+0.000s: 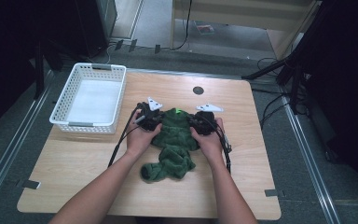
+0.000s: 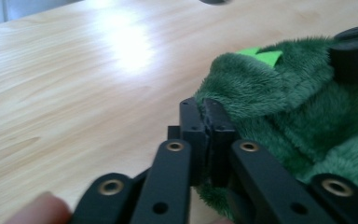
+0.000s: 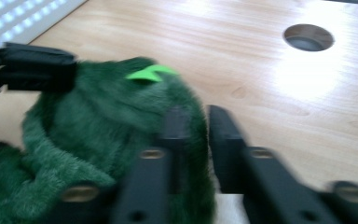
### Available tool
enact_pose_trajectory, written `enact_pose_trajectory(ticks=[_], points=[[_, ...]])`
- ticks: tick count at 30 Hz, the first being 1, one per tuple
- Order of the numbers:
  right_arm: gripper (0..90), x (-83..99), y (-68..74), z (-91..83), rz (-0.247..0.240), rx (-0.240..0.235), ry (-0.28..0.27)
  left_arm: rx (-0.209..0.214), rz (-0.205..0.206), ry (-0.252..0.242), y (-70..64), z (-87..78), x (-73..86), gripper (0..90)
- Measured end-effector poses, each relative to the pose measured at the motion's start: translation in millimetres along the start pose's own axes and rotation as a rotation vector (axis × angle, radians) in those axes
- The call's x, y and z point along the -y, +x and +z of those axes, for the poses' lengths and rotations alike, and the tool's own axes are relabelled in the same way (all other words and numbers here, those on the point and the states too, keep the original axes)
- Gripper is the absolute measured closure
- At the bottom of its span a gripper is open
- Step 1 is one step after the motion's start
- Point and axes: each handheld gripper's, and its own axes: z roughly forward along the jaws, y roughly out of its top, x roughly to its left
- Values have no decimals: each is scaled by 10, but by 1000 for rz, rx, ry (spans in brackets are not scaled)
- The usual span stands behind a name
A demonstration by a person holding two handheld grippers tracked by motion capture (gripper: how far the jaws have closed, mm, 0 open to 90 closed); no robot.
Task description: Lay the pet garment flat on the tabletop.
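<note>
A dark green fleece garment (image 1: pixel 175 140) lies crumpled in the middle of the wooden table (image 1: pixel 242 186), with a small bright green tag (image 1: pixel 178 111) at its far edge. My left gripper (image 1: pixel 151 119) is at its far left corner. In the left gripper view the jaws (image 2: pixel 206 116) are pressed together at the fleece's (image 2: pixel 284 102) edge. My right gripper (image 1: pixel 198 122) is at the far right corner. In the right gripper view its blurred jaws (image 3: pixel 198 135) stand a finger's width apart with the fleece's (image 3: pixel 102 112) edge between them. The tag (image 3: pixel 150 73) sticks up there.
A white plastic basket (image 1: pixel 89 126) stands at the table's far left, its inside bare. A round cable hole (image 1: pixel 198 90) sits in the tabletop beyond the garment. Dark stands and cables surround the table on the floor.
</note>
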Motion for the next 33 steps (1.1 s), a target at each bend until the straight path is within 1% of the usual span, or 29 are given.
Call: enact_pose_trajectory(ticks=[1,2,3,4,5,6,7,9,10,11,13,14,16,18,19,20,21,22,24,25,27,29,30,32,33], points=[[668,-22,-10,15,15,5,6,19,-37,9,55,5,7,648],[631,-28,-27,3,36,-6,7,28,-59,11,101,-16,29,562],[595,-27,-48,-27,60,-25,5,38,-73,8,136,-54,63,531],[587,-18,-74,-70,76,-45,0,45,-79,9,162,-91,102,526],[599,8,-93,-129,83,-52,-9,53,-84,15,174,-125,146,518],[614,46,-108,-196,85,-63,-22,68,-80,23,177,-160,193,515],[629,91,-117,-269,89,-76,-24,88,-80,34,173,-199,241,516],[669,212,-122,-400,84,-108,-15,125,-79,44,147,-275,334,526],[679,279,-116,-454,79,-115,-3,131,-76,52,132,-310,374,534],[683,344,-111,-498,69,-114,6,151,-85,60,112,-334,410,542],[682,460,-106,-559,86,-134,12,170,-93,82,76,-358,471,562],[679,508,-107,-567,101,-147,15,177,-88,93,57,-360,496,566],[673,582,-88,-544,118,-177,31,174,-77,105,13,-341,539,613],[672,625,-35,-488,109,-202,50,170,-61,121,-15,-321,564,676],[672,635,2,-457,90,-208,57,173,-60,124,-22,-315,569,705],[686,639,44,-434,78,-204,70,171,-55,124,-26,-313,571,749],[713,642,62,-413,63,-200,71,163,-45,128,-27,-315,571,771],[764,646,80,-389,55,-184,75,156,-37,129,-24,-313,573,797],[831,658,56,-369,78,-150,79,129,-16,130,-9,-296,588,827],[844,669,29,-364,100,-134,75,122,-8,134,10,-294,594,833],[855,697,-29,-361,118,-94,79,105,1,127,30,-288,596,841],[859,724,-60,-356,119,-84,71,83,10,113,30,-272,597,843],[859,728,-59,-356,106,-71,72,77,11,107,32,-261,597,844],[859,725,-32,-351,81,-44,69,67,-3,97,39,-237,591,843],[858,725,-25,-344,77,-36,66,61,-7,93,40,-225,585,843]])
